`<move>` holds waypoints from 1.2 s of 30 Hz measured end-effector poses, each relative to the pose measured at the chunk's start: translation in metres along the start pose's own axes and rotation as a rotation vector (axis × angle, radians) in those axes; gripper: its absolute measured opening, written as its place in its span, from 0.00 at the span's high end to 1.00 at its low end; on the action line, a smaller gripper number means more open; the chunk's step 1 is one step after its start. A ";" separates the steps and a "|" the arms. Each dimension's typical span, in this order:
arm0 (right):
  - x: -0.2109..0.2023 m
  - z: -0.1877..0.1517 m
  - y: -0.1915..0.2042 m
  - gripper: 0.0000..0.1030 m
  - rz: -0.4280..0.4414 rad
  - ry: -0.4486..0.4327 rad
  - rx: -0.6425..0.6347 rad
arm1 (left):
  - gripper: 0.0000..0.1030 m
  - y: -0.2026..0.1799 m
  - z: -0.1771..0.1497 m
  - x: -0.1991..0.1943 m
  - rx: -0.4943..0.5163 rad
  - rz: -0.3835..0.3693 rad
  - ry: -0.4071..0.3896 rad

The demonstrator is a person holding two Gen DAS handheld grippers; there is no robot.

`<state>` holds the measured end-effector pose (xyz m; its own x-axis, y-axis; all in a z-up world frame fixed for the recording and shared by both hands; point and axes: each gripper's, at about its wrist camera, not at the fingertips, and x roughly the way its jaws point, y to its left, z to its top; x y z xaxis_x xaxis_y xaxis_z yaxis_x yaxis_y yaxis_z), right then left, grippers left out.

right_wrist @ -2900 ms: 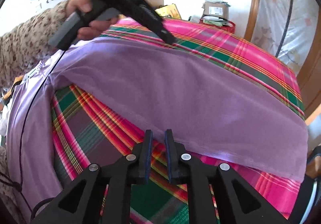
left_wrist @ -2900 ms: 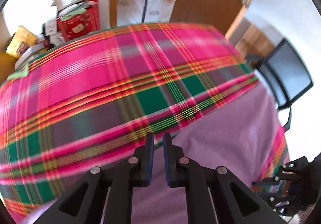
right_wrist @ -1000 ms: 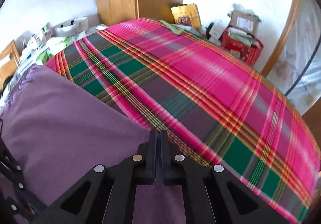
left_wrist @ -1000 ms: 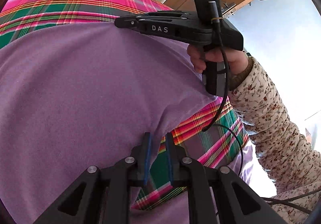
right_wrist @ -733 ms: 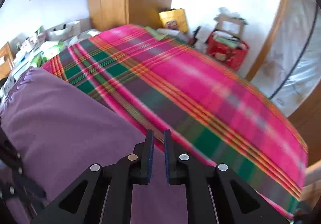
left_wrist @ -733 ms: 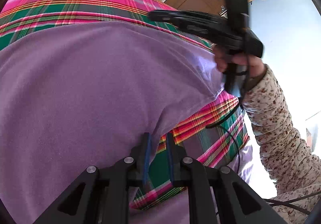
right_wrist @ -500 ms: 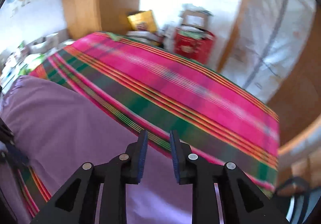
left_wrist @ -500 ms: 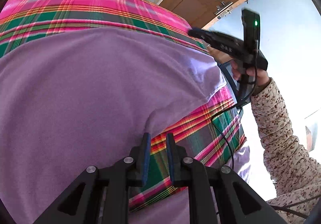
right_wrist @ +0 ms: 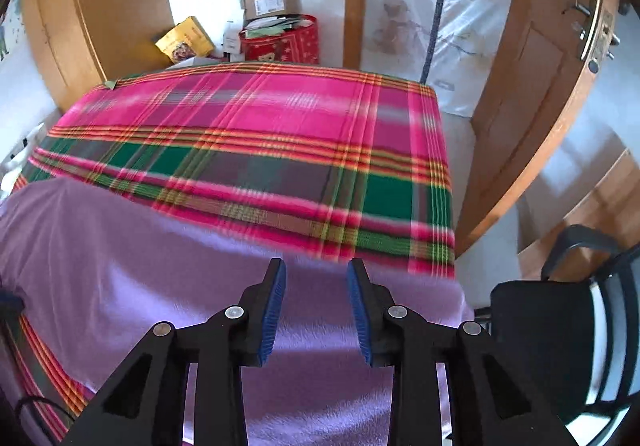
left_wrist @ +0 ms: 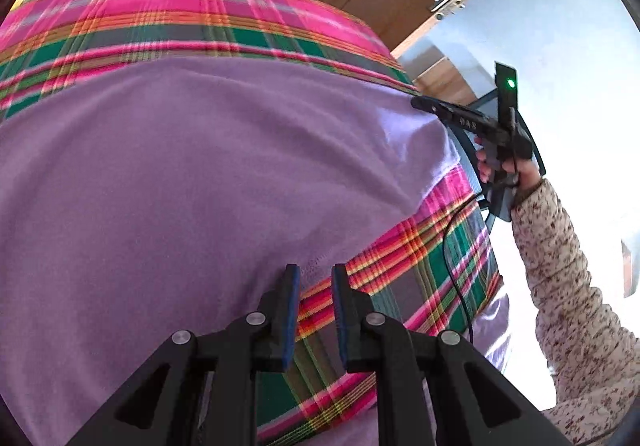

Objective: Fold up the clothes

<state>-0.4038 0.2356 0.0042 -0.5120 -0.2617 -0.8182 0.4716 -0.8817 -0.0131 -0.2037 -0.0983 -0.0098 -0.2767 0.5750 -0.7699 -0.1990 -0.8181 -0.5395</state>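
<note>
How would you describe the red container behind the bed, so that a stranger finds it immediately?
Look past the far edge of the pink and green plaid blanket, toward the white wall. The red patterned bag stands there on the floor, stuffed with papers, under a brown cardboard box; it is the only red item.

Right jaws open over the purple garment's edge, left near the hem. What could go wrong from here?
1. The right hand-held gripper, whose jaws have just been opening, hangs over the purple garment near the bed's corner; a shallow pinch may miss the fabric or catch the plaid blanket too.
2. The left hand-held gripper holds nothing, its jaws slightly apart at the hem, so a right-side pull could drag the whole garment.
3. The cable draped over the blanket could snag.
</note>
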 end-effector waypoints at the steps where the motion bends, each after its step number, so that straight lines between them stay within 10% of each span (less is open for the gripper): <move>1: 0.001 -0.004 0.001 0.68 -0.018 0.001 -0.028 | 0.85 0.001 0.000 0.001 -0.005 0.001 0.003; 24: 0.011 -0.002 -0.003 0.55 0.083 -0.024 -0.077 | 0.84 -0.001 -0.002 0.003 -0.034 0.005 -0.004; 26: 0.010 -0.002 -0.002 0.60 0.082 -0.019 -0.071 | 0.84 -0.001 -0.003 0.003 -0.035 0.001 -0.006; 29: 0.008 -0.001 0.006 0.96 0.096 -0.016 -0.094 | 0.84 0.000 -0.003 0.003 -0.039 -0.006 -0.009; 36: 0.014 0.007 0.007 0.99 -0.008 -0.041 -0.054 | 0.84 0.000 -0.003 0.003 -0.037 -0.012 -0.008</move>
<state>-0.4128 0.2234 -0.0034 -0.5443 -0.2719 -0.7936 0.5048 -0.8617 -0.0510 -0.2017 -0.0963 -0.0133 -0.2819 0.5845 -0.7608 -0.1675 -0.8108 -0.5608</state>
